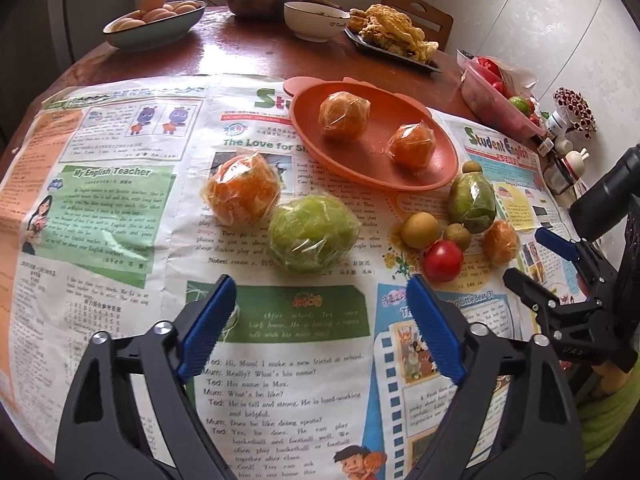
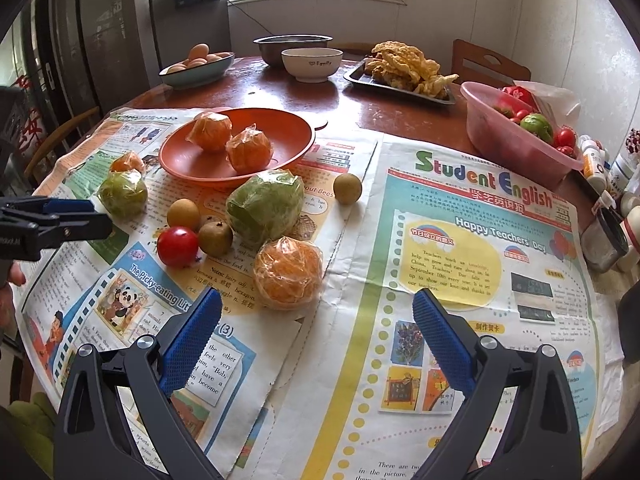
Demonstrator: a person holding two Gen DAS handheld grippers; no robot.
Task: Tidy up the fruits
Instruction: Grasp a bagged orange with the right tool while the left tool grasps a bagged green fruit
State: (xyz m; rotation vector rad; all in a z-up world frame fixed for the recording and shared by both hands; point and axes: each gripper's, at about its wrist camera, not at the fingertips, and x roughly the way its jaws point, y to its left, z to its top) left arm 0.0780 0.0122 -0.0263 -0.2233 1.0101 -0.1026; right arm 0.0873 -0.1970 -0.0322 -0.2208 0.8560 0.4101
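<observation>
1. Between the left gripper's (image 1: 320, 316) spread blue pads nothing is held; the wrapped green fruit (image 1: 313, 232) lies just ahead.
2. Right gripper (image 2: 318, 328) stands open; wrapped orange (image 2: 289, 273) directly ahead, nearer than the plate (image 2: 200, 168).

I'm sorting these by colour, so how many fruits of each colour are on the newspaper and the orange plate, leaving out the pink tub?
Orange fruits: 4, with 2 on the plate and 2 on the newspaper
Green fruits: 2
Small yellow-brown fruits: 3
Red tomato: 1
Total: 10
</observation>
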